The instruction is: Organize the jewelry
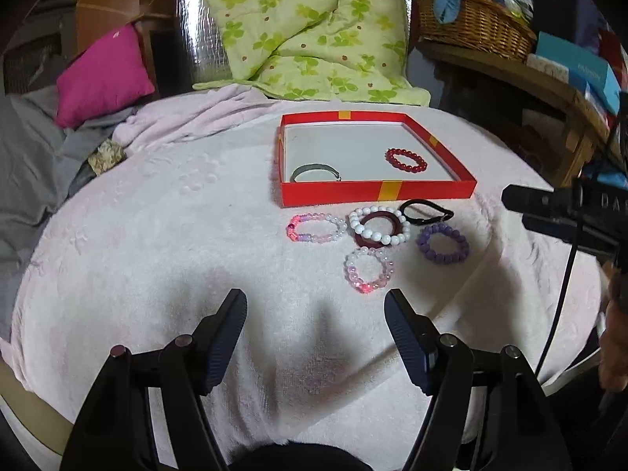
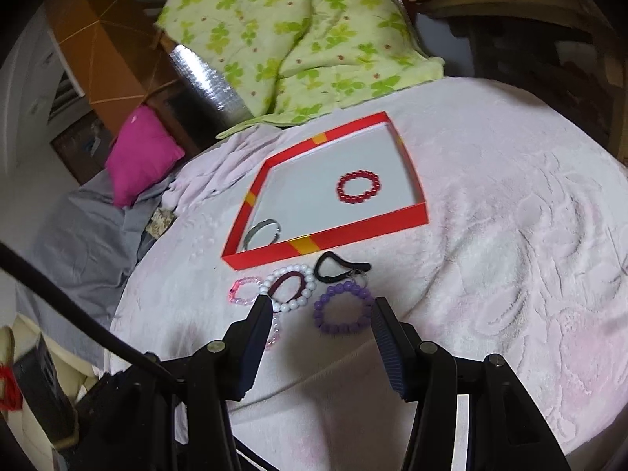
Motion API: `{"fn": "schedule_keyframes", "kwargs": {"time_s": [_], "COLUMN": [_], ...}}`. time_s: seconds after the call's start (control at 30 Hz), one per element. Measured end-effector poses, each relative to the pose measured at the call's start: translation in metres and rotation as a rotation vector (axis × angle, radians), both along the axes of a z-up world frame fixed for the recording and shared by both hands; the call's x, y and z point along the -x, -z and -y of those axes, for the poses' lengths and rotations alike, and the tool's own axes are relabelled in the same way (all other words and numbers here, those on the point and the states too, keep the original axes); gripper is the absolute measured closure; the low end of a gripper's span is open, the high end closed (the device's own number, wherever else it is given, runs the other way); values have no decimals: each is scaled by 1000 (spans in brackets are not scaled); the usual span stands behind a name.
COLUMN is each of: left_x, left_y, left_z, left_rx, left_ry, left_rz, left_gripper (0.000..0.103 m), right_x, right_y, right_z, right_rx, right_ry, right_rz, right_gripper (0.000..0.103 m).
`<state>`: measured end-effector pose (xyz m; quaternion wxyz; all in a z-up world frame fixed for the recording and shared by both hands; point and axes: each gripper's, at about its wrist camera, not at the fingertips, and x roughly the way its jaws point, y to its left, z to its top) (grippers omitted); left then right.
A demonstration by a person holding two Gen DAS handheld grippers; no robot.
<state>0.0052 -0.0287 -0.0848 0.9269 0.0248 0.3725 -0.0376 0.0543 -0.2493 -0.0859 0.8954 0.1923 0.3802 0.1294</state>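
A shallow red box (image 1: 376, 191) (image 2: 365, 227) lies on a pale pink blanket and holds a red bead bracelet (image 1: 405, 160) (image 2: 358, 187) and a grey bangle (image 1: 314, 173) (image 2: 262, 232). In front of it lie a pink-and-clear bead bracelet (image 1: 316, 228) (image 2: 244, 292), a white bead bracelet (image 1: 378, 224) (image 2: 292, 288) over a dark red bangle (image 1: 377, 231), a black band (image 1: 426, 212) (image 2: 339, 267), a purple bead bracelet (image 1: 442, 243) (image 2: 344, 307) and a pale pink bead bracelet (image 1: 369, 269). My left gripper (image 1: 316, 302) is open and empty, short of them. My right gripper (image 2: 322, 310) is open, just over the purple bracelet.
A green floral quilt (image 1: 314, 27) (image 2: 298, 39) and a magenta cushion (image 1: 102, 74) (image 2: 145, 153) lie behind the box. A wicker basket (image 1: 475, 23) and boxes stand on a wooden shelf at the right. Grey bedding (image 1: 23, 172) lies to the left.
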Motion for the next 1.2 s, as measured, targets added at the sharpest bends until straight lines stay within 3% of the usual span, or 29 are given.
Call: {"fn": "schedule_keyframes", "kwargs": {"time_s": [0.23, 0.9, 1.2], "left_x": [-11, -30, -35], "left_y": [10, 19, 24], "left_z": [-11, -17, -8], "left_rx": [45, 139, 115], "left_ry": [-28, 3, 22], "left_rz": [-36, -111, -125], "left_gripper": [30, 30, 30], "right_x": [-13, -18, -24], "right_y": [12, 19, 24], "right_z": [18, 19, 23], "right_rx": [-72, -139, -188], "right_ry": [45, 32, 31], "right_rz": [-96, -156, -184], "right_gripper": [47, 47, 47]}}
